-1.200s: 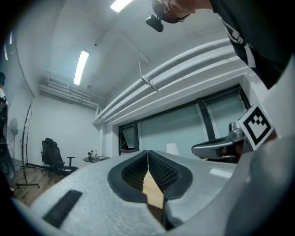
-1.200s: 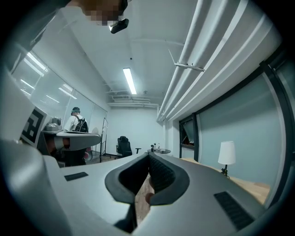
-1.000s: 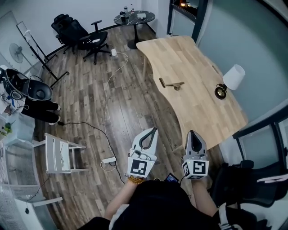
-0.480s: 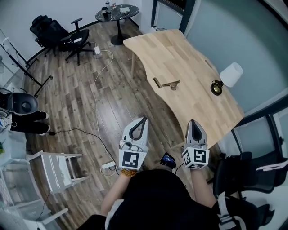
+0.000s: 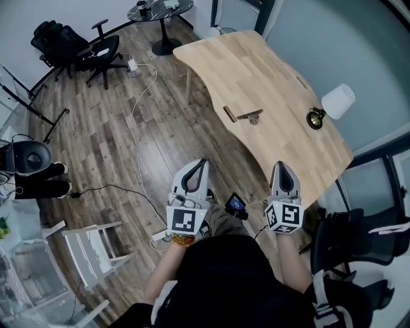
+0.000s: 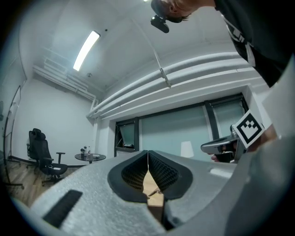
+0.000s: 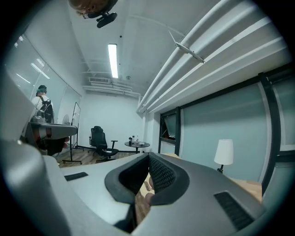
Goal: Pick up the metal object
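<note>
The metal object (image 5: 246, 116), a small brass-coloured piece with a crossbar, lies on the light wooden table (image 5: 288, 154) near its left edge. Both grippers are held level in front of the person, short of the table's near end and well away from the object. In the head view the left gripper (image 5: 200, 164) hangs over the wooden floor, its tips touching with nothing between them. My right gripper (image 5: 282, 166) is just in front of the table's near corner, also shut and empty. In the left gripper view the tips (image 6: 147, 153) meet, with the tabletop showing below them.
A lamp with a white shade (image 5: 337, 100) stands at the table's right edge. Black office chairs (image 5: 70, 45) and a round dark table (image 5: 160, 9) are at the far left. A white cable (image 5: 137, 96) runs over the floor. A white stool (image 5: 95, 246) stands at lower left.
The person has stepped towards the table, and both grippers have come along level. The table's near end now lies closer to the right gripper. Both grippers stay shut.
</note>
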`<state>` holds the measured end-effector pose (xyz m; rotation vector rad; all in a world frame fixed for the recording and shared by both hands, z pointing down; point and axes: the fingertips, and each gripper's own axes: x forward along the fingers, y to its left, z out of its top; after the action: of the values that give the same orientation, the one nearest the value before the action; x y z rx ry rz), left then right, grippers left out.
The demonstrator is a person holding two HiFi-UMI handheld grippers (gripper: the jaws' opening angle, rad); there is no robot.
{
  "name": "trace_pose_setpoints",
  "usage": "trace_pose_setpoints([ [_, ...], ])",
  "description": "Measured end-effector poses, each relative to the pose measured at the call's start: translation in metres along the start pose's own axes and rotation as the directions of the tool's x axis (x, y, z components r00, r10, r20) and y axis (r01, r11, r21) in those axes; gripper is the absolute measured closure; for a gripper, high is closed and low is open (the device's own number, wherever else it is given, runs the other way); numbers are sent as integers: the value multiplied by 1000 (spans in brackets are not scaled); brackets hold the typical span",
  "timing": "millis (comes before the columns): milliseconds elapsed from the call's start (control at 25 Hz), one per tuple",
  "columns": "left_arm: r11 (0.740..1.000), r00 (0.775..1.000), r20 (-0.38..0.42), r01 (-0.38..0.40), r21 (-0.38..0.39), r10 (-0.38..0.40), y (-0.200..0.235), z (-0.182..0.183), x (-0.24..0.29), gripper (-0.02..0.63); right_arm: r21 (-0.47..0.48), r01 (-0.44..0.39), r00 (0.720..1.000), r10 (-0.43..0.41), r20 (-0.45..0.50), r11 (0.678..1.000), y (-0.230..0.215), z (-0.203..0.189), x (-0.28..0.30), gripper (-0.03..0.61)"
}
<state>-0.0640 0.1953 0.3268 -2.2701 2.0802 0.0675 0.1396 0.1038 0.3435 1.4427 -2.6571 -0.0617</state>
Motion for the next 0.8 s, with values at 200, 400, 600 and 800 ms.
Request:
trace_pose_setpoints([
  [200,999,999,-11,52,-6,-52,19,-11,47,594,-6,29,1000,-29,-2,1000,-9,-4,48,589],
  [400,995,995,-23,94,16,-93,46,-19,107,595,9,77,997,-77,-3,997,-30,-5,110,589],
  [600,993,993,-30,115,8,-115,78,-20,173,594,9,118,993,-118,0,993,-54,3,169,589],
  [800,987,988,-20,156,32,-155,98,-18,238,595,11,170,985,-170,-14,985,-83,0,227,589],
])
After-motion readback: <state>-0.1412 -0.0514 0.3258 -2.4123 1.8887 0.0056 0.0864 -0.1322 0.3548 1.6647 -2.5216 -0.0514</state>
